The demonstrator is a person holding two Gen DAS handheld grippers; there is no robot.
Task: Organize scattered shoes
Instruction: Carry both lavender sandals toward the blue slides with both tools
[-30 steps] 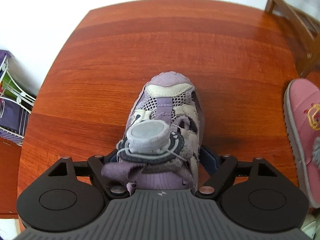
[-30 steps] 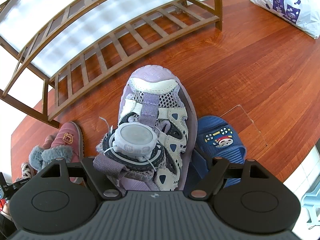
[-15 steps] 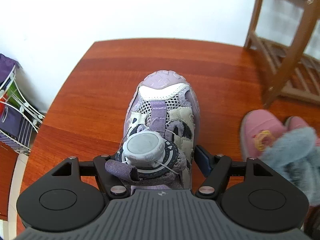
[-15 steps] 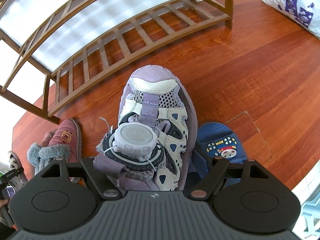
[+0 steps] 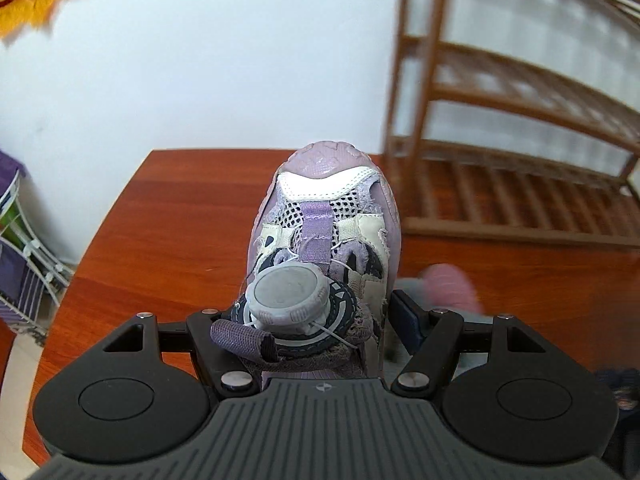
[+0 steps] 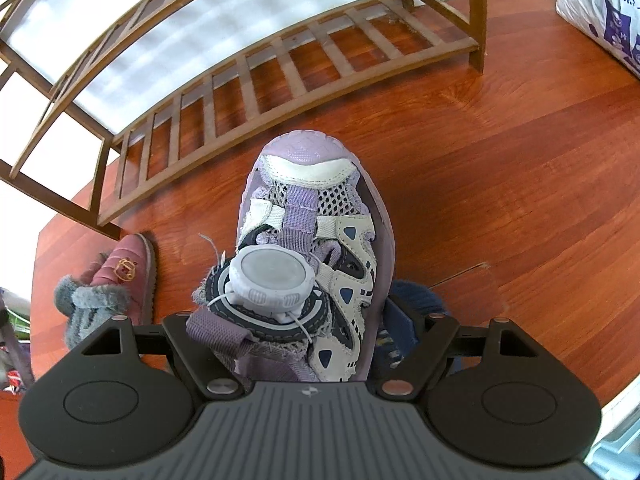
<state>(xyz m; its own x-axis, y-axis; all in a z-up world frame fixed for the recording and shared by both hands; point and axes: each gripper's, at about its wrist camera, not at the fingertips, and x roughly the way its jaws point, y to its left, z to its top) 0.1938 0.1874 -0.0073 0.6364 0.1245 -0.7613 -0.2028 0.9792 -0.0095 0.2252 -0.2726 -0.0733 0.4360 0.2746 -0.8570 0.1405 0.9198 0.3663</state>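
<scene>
Jaws of the left gripper [image 5: 316, 320] are clamping a purple sneaker [image 5: 326, 240] at its heel end, toe pointing forward above the wooden floor [image 5: 160, 240], the wooden shoe rack [image 5: 500, 128] standing to the right. Over on the right gripper [image 6: 308, 320], jaws are squeezing a second purple sneaker [image 6: 316, 240], toe aiming at the rack's bottom shelf [image 6: 280, 72], a pink fur-lined boot [image 6: 116, 276] lying left of it.

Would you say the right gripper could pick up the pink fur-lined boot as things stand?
Probably not yet: the right gripper is shut on a purple sneaker, so its jaws are occupied. The pink boot lies apart, left of it on the floor, otherwise unobstructed.
</scene>
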